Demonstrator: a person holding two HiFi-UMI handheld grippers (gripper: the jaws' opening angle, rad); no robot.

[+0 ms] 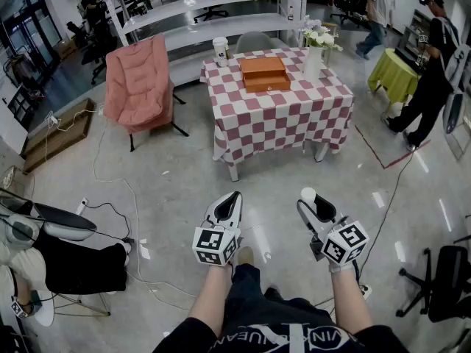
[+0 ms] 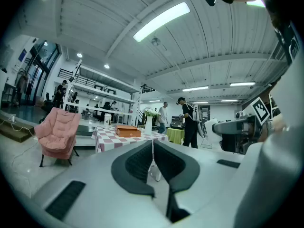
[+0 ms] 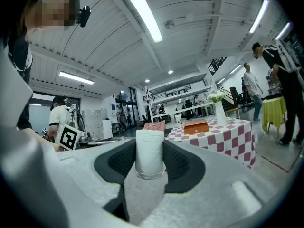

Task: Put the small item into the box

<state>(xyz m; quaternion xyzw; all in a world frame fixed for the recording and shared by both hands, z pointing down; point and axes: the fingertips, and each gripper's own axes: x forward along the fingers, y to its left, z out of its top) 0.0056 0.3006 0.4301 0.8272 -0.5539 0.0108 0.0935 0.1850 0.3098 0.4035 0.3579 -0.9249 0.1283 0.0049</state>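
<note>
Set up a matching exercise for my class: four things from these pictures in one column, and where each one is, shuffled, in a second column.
Things
1. orange box
2. pink chair
3. small white item
4. vase of flowers

Places
A. held in the jaws of the right gripper
B. on the floor beside the checkered table
C. middle of the tabletop
D. right side of the tabletop

Pairs: 1-C; 2-B; 3-A; 4-D

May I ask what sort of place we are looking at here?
Probably a large open workspace or lab hall: ceiling strip lights, white shelving, and a checkered table on a polished floor, with people walking about.
</note>
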